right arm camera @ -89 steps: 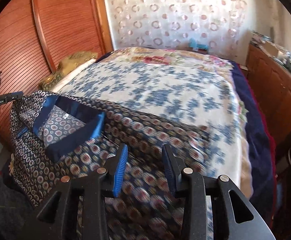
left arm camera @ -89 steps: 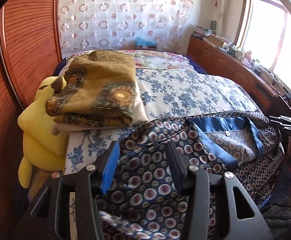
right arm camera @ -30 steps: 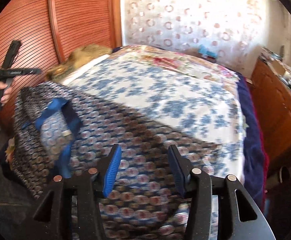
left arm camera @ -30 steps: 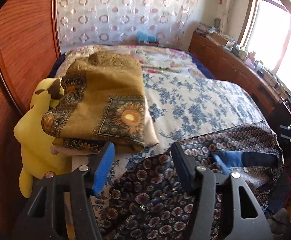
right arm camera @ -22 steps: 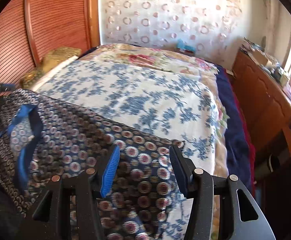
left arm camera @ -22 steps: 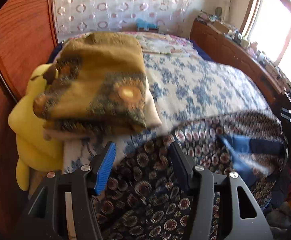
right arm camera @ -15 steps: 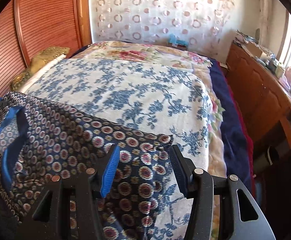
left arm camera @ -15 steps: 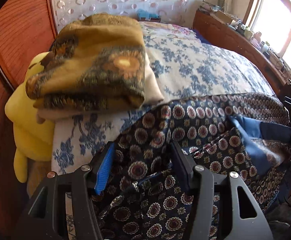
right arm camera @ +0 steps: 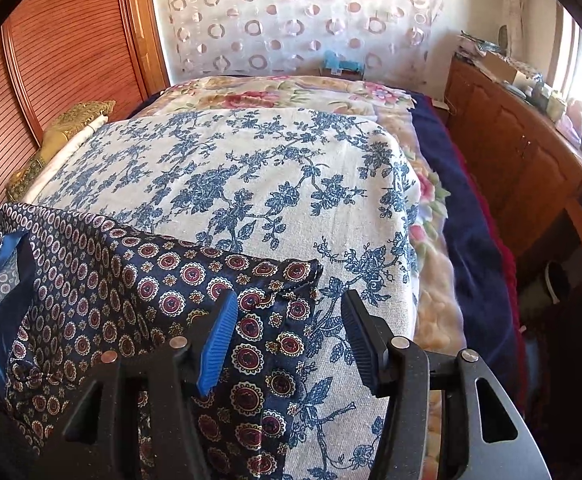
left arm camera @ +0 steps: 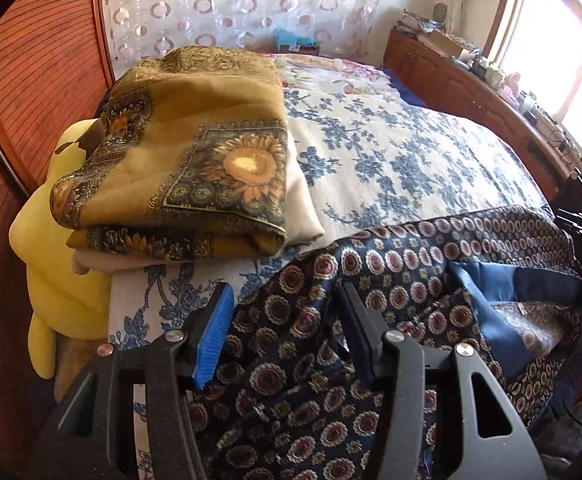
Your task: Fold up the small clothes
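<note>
Garment: a dark blue shirt with round medallion print and a plain blue collar lies spread across the near edge of the bed, part of it hanging over that edge.
Shirt corner: in the right wrist view one corner of the shirt lies flat on the blue-flowered bedspread, toward the bed's near right side.
Left gripper: jaws spread and just closing a little — the shirt lies under and between them, but the pads do not press on it.
Right gripper: jaws spread and just opening a little — the shirt's edge and the bedspread show in the gap, nothing pinched.
Folded blanket: a mustard blanket with a sunflower print sits folded on the bed's near left corner, just beyond the shirt.
Soft toy: yellow, wedged at the bed's left edge under the blanket, against the wooden wardrobe.
Cabinet: wooden, along the bed's right side, with small clutter on top.
Curtain: white with ring pattern, behind the far edge of the bed.
</note>
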A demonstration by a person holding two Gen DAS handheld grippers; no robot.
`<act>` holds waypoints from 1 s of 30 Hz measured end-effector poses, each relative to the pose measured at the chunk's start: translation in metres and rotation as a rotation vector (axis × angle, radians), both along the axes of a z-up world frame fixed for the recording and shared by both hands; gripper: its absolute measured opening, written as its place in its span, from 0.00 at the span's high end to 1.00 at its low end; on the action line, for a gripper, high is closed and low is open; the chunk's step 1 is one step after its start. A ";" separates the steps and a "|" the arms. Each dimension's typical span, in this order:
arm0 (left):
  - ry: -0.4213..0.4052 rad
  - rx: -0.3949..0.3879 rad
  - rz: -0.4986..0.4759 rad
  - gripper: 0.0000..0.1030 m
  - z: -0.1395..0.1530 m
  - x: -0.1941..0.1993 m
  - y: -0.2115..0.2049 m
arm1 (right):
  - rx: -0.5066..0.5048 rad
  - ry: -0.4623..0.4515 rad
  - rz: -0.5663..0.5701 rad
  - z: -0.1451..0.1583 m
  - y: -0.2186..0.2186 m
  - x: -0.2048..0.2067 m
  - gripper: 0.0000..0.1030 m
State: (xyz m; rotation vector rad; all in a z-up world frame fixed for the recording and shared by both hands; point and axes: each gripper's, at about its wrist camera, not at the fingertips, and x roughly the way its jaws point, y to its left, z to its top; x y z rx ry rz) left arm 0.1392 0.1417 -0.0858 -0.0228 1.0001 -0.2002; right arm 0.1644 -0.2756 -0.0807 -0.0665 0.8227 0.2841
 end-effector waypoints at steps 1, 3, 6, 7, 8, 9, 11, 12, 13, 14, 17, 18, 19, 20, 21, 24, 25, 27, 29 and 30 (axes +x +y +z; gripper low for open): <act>0.006 0.000 0.003 0.47 -0.001 0.002 0.002 | -0.002 0.004 0.002 -0.001 0.000 0.002 0.44; 0.023 -0.014 0.005 0.47 -0.005 0.005 0.004 | -0.008 0.012 0.005 -0.004 0.000 0.006 0.43; 0.048 -0.037 -0.005 0.63 -0.010 0.007 0.006 | -0.009 0.032 0.026 -0.007 0.003 0.010 0.43; 0.054 -0.036 -0.006 0.64 -0.012 0.008 0.005 | -0.013 0.039 0.040 -0.008 0.005 0.012 0.43; 0.055 -0.037 -0.009 0.65 -0.012 0.008 0.005 | -0.021 0.044 0.053 -0.010 0.008 0.013 0.43; 0.058 -0.038 -0.012 0.67 -0.013 0.008 0.004 | -0.038 0.035 0.066 -0.010 0.011 0.013 0.43; 0.063 -0.030 -0.018 0.69 -0.014 0.009 0.002 | -0.041 0.036 0.093 -0.010 0.014 0.015 0.43; 0.064 -0.025 -0.021 0.70 -0.014 0.010 0.001 | -0.041 0.035 0.094 -0.010 0.014 0.015 0.45; 0.066 -0.025 -0.024 0.75 -0.015 0.010 0.000 | -0.040 0.031 0.100 -0.010 0.016 0.015 0.52; 0.070 -0.031 -0.031 0.77 -0.016 0.010 0.000 | -0.033 0.028 0.119 -0.009 0.017 0.014 0.57; 0.060 -0.029 -0.041 0.85 -0.015 0.008 -0.004 | -0.002 0.052 0.168 -0.009 0.021 0.010 0.91; 0.053 -0.033 -0.043 0.90 -0.014 0.007 -0.004 | -0.007 0.054 0.175 -0.009 0.022 0.008 0.93; 0.042 -0.040 -0.042 0.93 -0.012 0.005 -0.004 | -0.013 0.051 0.179 -0.009 0.023 0.005 0.94; 0.027 -0.043 -0.040 0.94 -0.009 0.003 -0.004 | -0.004 0.046 0.181 -0.008 0.022 0.002 0.95; 0.011 -0.046 -0.039 0.95 -0.005 0.001 -0.004 | 0.010 0.034 0.177 -0.006 0.021 -0.001 0.95; -0.057 -0.063 -0.034 0.95 0.014 -0.013 -0.005 | 0.041 -0.038 0.147 0.010 0.012 -0.015 0.96; -0.076 -0.070 -0.033 0.95 0.021 -0.017 -0.005 | 0.056 -0.063 0.135 0.017 0.009 -0.020 0.96; -0.122 -0.087 -0.034 0.95 0.039 -0.026 -0.006 | 0.091 -0.116 0.120 0.035 0.001 -0.031 0.96; -0.187 -0.100 -0.036 0.96 0.064 -0.038 -0.006 | 0.095 -0.173 0.111 0.055 -0.005 -0.042 0.96; -0.211 -0.105 -0.034 0.96 0.073 -0.043 -0.007 | 0.097 -0.204 0.109 0.066 -0.007 -0.048 0.96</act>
